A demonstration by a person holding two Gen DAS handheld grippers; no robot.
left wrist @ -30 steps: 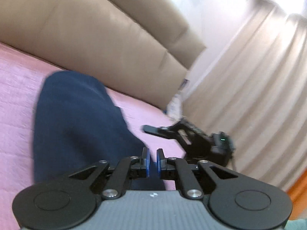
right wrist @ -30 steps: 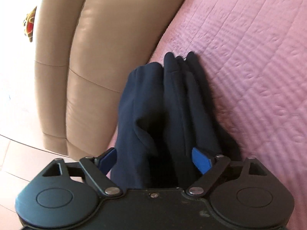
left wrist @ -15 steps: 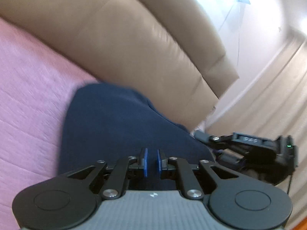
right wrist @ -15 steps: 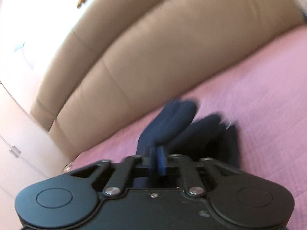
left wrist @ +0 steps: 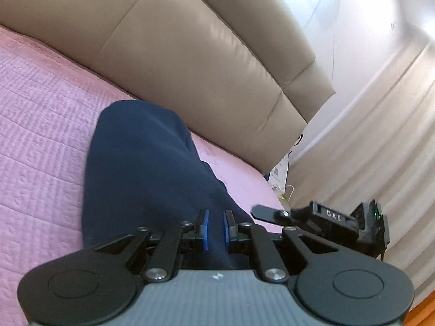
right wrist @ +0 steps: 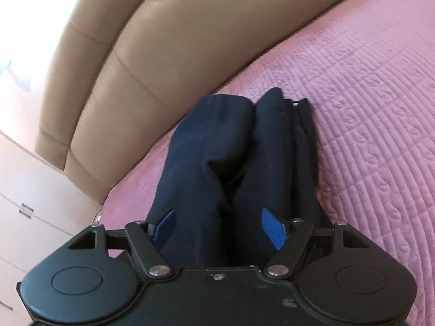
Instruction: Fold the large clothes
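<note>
The left claw pinched the folded dark blue cloth; the right claw was opening around it, pads not pressing. Next, probably smoothing the bundle

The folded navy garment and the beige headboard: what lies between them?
Only a bare strip of pink quilted bedspread separates the navy garment from the headboard, shown in both wrist views.

The near end of the navy garment disappears behind the right gripper's body. Beside the headboard, small items are too tiny to identify.
</note>
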